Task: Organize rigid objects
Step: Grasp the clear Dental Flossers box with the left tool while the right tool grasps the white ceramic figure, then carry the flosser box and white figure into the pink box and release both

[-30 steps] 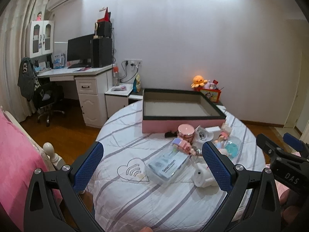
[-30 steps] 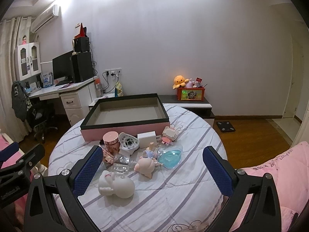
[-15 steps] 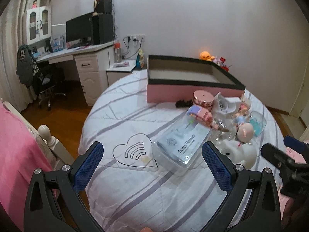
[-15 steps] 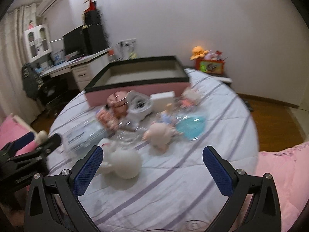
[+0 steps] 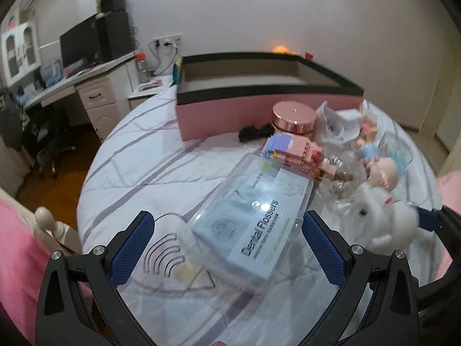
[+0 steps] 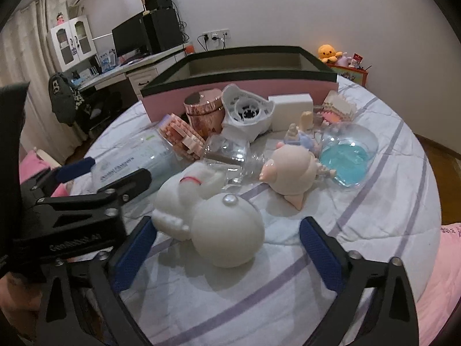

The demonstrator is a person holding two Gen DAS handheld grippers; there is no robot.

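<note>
A clear box of dental flossers (image 5: 253, 225) lies on the round striped table (image 5: 138, 178), between the fingers of my left gripper (image 5: 227, 248), which is open and not touching it. My right gripper (image 6: 226, 256) straddles a white toy figure (image 6: 219, 230). Its jaws are closing, and the pads are still apart from the toy. Behind these lie a pink brick model (image 6: 181, 132), a rose-gold jar (image 6: 204, 109), a white vented piece (image 6: 247, 112), a white block (image 6: 291, 109), a pink figurine (image 6: 291, 173) and a clear bowl of blue stuff (image 6: 348, 155). A pink box with a black rim (image 6: 239, 83) stands open at the back.
In the right wrist view my left gripper (image 6: 109, 170) comes in from the left, close to the white toy. A desk with a monitor (image 5: 77, 46) and a chair stand beyond the table at the left. Pink bedding (image 5: 17, 259) and a bedpost (image 5: 46, 216) border the near side.
Both grippers have sunk toward the table and come closer. The flosser box now lies between the left fingers and the white toy between the right fingers, which have narrowed slightly.
</note>
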